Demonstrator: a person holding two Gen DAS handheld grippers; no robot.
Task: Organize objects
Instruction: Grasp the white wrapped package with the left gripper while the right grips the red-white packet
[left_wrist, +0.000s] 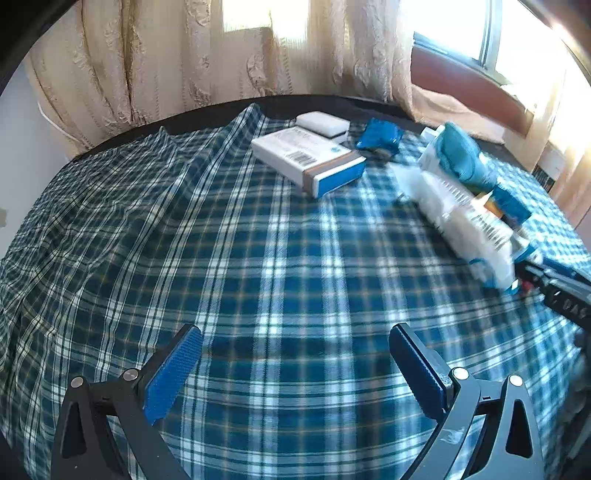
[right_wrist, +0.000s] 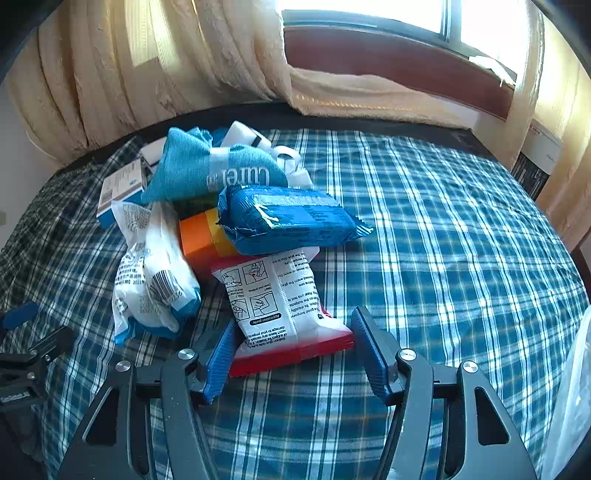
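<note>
My right gripper (right_wrist: 294, 318) is shut on a red and white packet (right_wrist: 280, 295) with printed instructions; a blue pad sits against each side of its near end. The packet lies on the plaid cloth (right_wrist: 424, 240), its far end under a pile: a blue foil packet (right_wrist: 288, 221), an orange item (right_wrist: 197, 240), a white plastic bag (right_wrist: 155, 284) and a teal pouch (right_wrist: 207, 170). My left gripper (left_wrist: 295, 328) hangs open over bare plaid cloth (left_wrist: 240, 258), with nothing between its fingers. The same pile appears blurred at its right (left_wrist: 461, 210).
A white and blue box (left_wrist: 310, 158), a flat white case (left_wrist: 323, 123) and a small blue packet (left_wrist: 378, 136) lie at the far side. Beige curtains (right_wrist: 147, 74) and a window sill (right_wrist: 406, 62) stand behind the table. Clear plastic (right_wrist: 569, 387) shows at the right edge.
</note>
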